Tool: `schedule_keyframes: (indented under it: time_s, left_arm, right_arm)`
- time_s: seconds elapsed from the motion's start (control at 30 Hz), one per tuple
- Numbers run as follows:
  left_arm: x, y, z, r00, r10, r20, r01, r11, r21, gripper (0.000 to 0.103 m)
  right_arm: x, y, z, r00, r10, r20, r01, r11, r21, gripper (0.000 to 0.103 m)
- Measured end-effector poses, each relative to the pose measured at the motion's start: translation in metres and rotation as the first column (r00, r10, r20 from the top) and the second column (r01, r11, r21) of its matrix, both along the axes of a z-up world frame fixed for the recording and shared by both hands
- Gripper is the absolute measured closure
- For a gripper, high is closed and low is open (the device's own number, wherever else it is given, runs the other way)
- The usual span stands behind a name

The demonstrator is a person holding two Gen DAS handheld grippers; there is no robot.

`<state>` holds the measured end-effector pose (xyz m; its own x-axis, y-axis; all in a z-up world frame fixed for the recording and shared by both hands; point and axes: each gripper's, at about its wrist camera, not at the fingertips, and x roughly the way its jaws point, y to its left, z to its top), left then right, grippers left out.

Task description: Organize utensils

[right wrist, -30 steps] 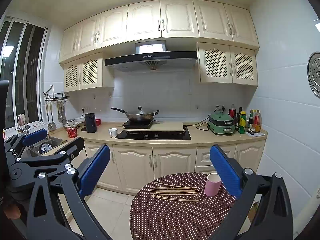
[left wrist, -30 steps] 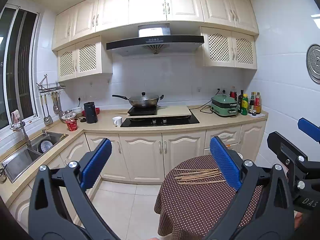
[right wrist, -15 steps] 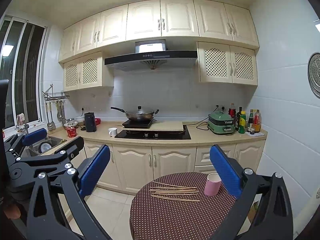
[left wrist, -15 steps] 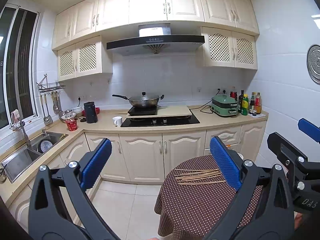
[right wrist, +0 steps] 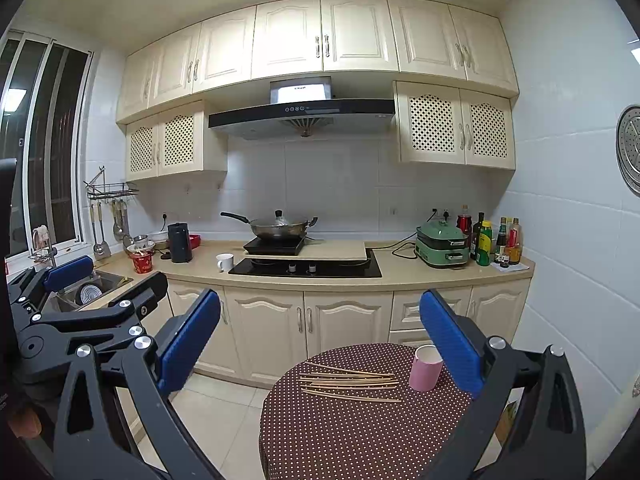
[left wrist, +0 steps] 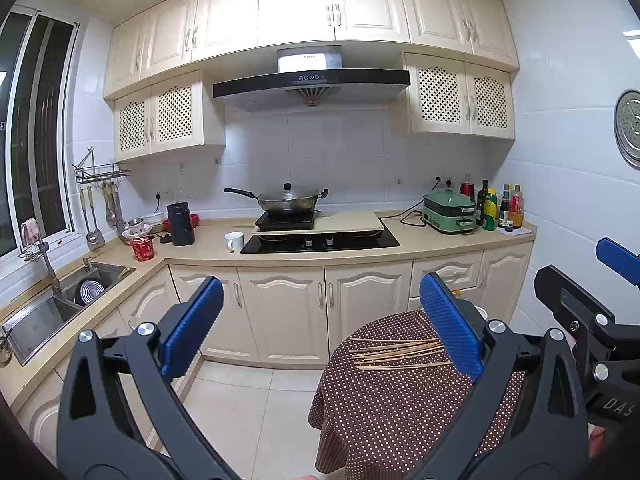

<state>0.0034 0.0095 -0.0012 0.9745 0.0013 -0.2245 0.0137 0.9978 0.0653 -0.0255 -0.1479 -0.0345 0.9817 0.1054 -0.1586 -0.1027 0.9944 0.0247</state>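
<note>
Both tongs, left tongs [left wrist: 320,324] and right tongs [right wrist: 320,332], are being held wide apart and empty, well short of the desk [right wrist: 360,440], where chopsticks [right wrist: 350,384] are lying scattered beside a pink cup [right wrist: 426,368], presumably being kept upright to receive them.

One round table [right wrist: 360,440] in a dotted brown cloth, below and ahead of the right gripper's jaws, carries one pink cup [right wrist: 425,368] beside the right-hand jaw and a loose spread of roughly ten wooden chopsticks [right wrist: 352,382] between the jaws; an exact tally cannot be made out.
</note>
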Motion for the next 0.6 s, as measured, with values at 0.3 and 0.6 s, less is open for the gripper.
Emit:
schedule_keyframes:
  time_s: [0.3,0.6]
  left_arm:
    - [0.0022,0.0008,0.0000,1.000,0.000,0.000,0.000,1.000,-0.001,0.006]
    - [0.0036,0.0030,-0.0038,1.000,-0.003,-0.001,0.003,1.000,-0.002,0.006]
  right_arm:
    - [-0.0001,-0.0003,0.0004,1.000,0.000,0.000,0.000,1.000,-0.001,0.007]
    - [0.0044,0.0024,-0.0004,1.000,-0.005,-0.003,0.005,1.000,0.001,0.007]
